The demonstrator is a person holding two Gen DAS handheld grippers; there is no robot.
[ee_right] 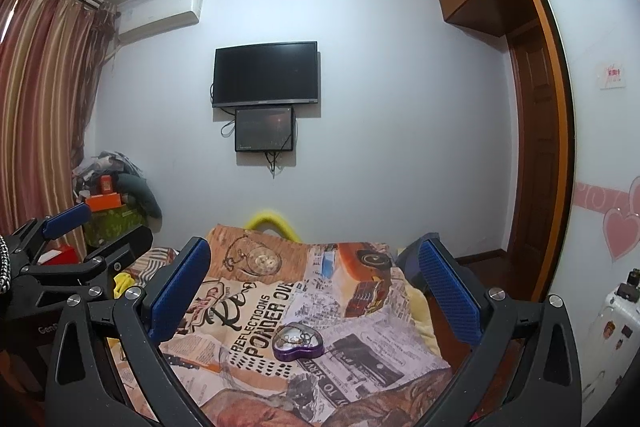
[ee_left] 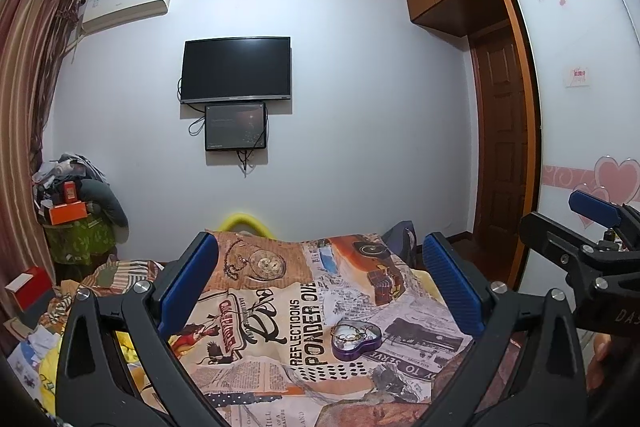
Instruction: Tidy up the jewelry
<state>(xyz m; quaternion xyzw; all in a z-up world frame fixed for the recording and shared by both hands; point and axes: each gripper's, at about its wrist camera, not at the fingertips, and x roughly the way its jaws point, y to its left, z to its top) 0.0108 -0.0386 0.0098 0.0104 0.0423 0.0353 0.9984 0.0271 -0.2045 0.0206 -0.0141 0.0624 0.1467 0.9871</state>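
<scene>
Jewelry (ee_left: 351, 337) sits tangled in the heart-shaped tin (ee_left: 355, 341) on the bed (ee_left: 280, 307), ahead between both tools' fingers. My left tool (ee_left: 320, 291) and right tool (ee_right: 316, 291) gape wide, empty; I reckon soft bedding could tip the tin, or chains snag.

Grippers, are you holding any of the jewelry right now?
No, nothing is held. The left gripper and right gripper are both open, fingers spread apart. The jewelry sits in the heart-shaped box on the bedspread.
</scene>
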